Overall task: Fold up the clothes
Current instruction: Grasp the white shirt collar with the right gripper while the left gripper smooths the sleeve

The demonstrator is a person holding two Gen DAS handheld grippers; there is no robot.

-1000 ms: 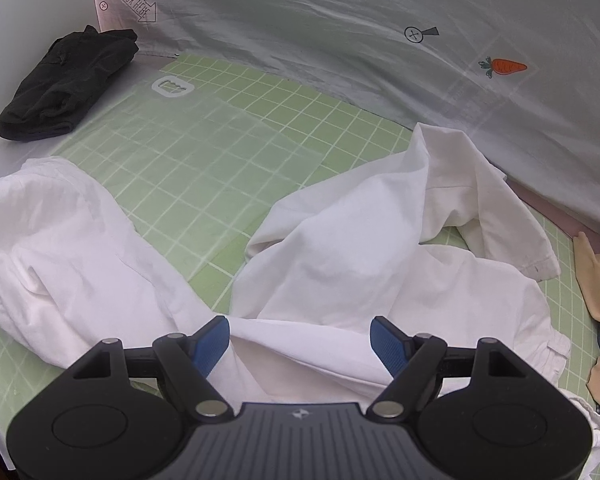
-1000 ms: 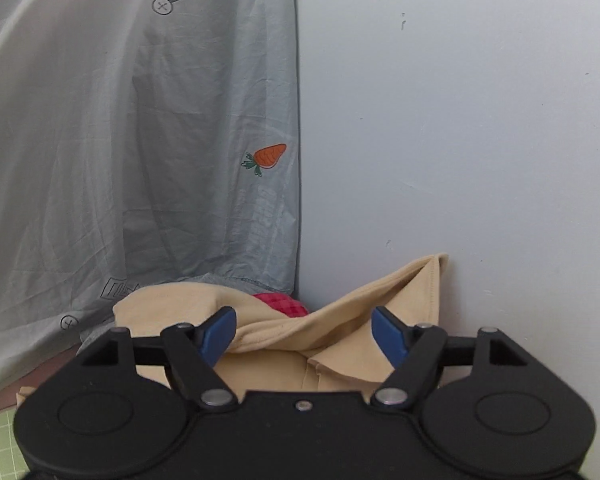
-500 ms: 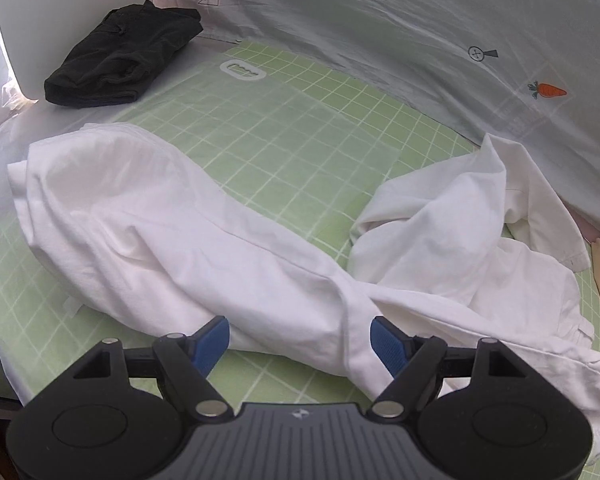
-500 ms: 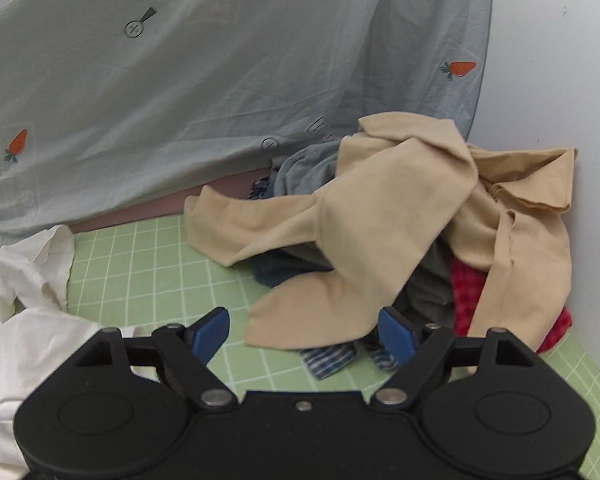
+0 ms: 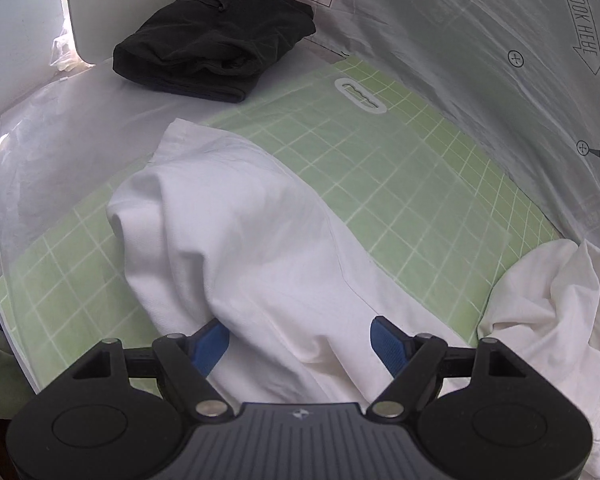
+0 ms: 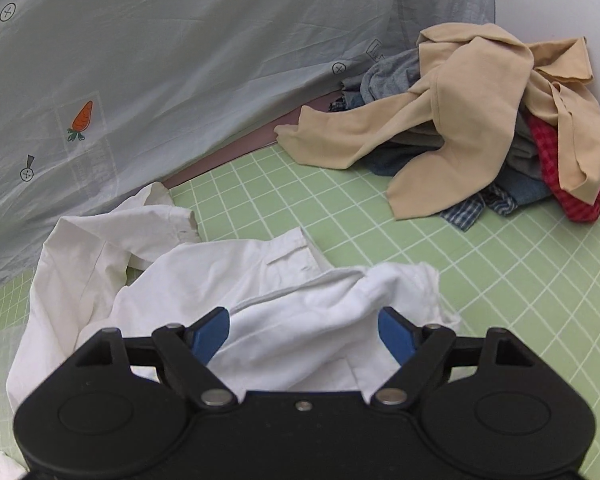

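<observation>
Left gripper point(image 5: 300, 339) low centre of the left wrist view, jaws spread wide, blue pads either side of a raised fold of the white shirt point(image 5: 236, 240), not pinching it; shirt runs from centre-left of frame down to bottom right, bunched sleeve part at right edge, all lying on the green grid mat point(image 5: 400, 184). Folded black garment point(image 5: 212, 40) upper left, off the mat on the white sheet, well apart from the shirt. Grey carrot-print cloth point(image 5: 500, 60) hangs along upper right. Right gripper point(image 6: 303, 334) bottom centre of the right wrist view, jaws released too, pads flanking the white shirt's point(image 6: 220, 280) crumpled collar end, cloth between them but not clamped. Pile of clothes point(image 6: 480, 128) upper right, beige garment on top, red checked and blue pieces under it, apart from the shirt
</observation>
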